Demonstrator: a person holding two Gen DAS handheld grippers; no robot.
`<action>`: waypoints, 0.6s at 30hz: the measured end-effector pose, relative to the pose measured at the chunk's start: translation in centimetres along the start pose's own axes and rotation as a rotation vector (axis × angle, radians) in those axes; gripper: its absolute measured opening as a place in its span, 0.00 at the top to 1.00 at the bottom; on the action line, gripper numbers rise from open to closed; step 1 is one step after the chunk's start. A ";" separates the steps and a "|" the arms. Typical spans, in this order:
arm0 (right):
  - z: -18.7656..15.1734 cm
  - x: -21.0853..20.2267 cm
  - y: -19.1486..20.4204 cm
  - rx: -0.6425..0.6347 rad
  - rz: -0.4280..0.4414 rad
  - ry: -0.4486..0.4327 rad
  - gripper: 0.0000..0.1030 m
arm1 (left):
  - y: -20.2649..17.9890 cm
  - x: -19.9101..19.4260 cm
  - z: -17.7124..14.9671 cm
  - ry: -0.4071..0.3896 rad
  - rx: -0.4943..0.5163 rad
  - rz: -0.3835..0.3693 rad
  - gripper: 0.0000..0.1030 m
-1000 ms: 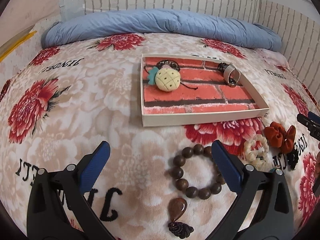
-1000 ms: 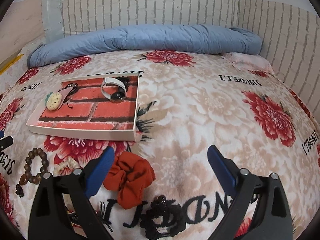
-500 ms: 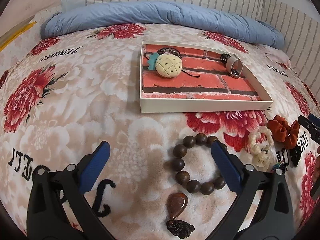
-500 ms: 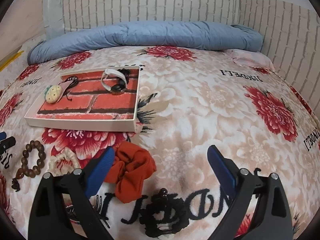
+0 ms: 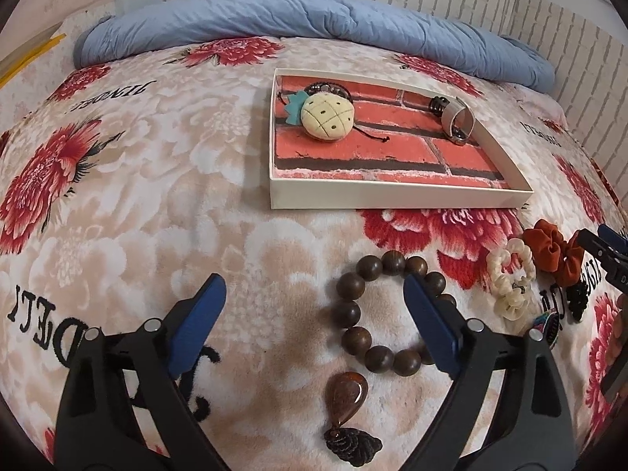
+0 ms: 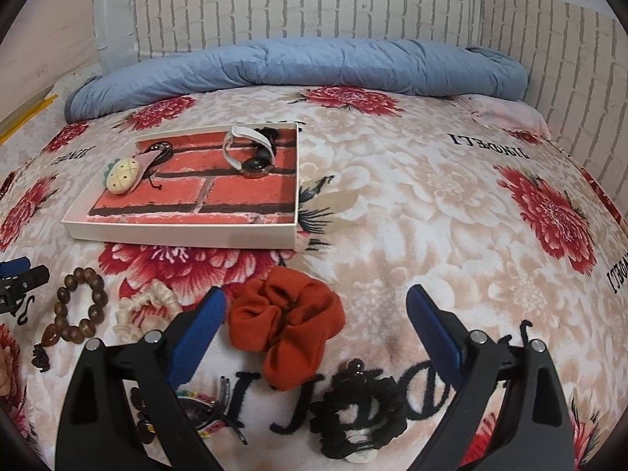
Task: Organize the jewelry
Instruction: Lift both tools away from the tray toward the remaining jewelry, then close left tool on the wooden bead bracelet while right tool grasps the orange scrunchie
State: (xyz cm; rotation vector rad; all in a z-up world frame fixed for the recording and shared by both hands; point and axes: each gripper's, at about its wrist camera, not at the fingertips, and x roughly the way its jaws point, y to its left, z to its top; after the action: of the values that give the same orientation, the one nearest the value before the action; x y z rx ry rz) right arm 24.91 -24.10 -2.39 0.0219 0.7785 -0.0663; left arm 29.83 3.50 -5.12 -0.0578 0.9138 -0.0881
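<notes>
The wooden bead bracelet (image 5: pixel 386 312) lies flat on the bed's flowered blanket (image 5: pixel 165 180), its loop straddling the right finger of the left gripper (image 5: pixel 314 316): the far beads and the left arc sit between the fingers, the right arc lies outside that finger. An amber teardrop pendant (image 5: pixel 345 392) with a dark tassel trails from it toward the camera. The fingers stand well apart and are closing, pressing on nothing yet.

As I judge it, the main risk is a half-catch. If the right finger comes down on a bead instead of inside the loop, the round beads may roll aside and the bracelet slide over the plush. Pinching too low could also snag the blanket pile.

Just outside the right finger lies a cream scrunchie (image 5: pixel 510 282), near enough to be dragged along.

Beyond the fingertips sits the shallow box (image 5: pixel 392 198) with a pineapple charm (image 5: pixel 327 117) and a watch (image 5: pixel 457 119); a swinging pendant could catch its rim.

The right gripper (image 6: pixel 316 316) hangs with fingers apart and empty, a rust scrunchie (image 6: pixel 286 324) between them.
</notes>
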 end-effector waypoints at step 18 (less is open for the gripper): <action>-0.7 1.2 0.4 0.032 0.003 0.065 0.29 | -0.3 1.1 -0.7 0.055 0.011 -0.017 0.22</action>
State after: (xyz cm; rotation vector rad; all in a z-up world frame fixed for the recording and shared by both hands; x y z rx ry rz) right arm 25.29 -23.73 -3.72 0.0554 0.8428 -0.0754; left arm 29.97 3.13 -6.37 -0.0533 0.9681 -0.1114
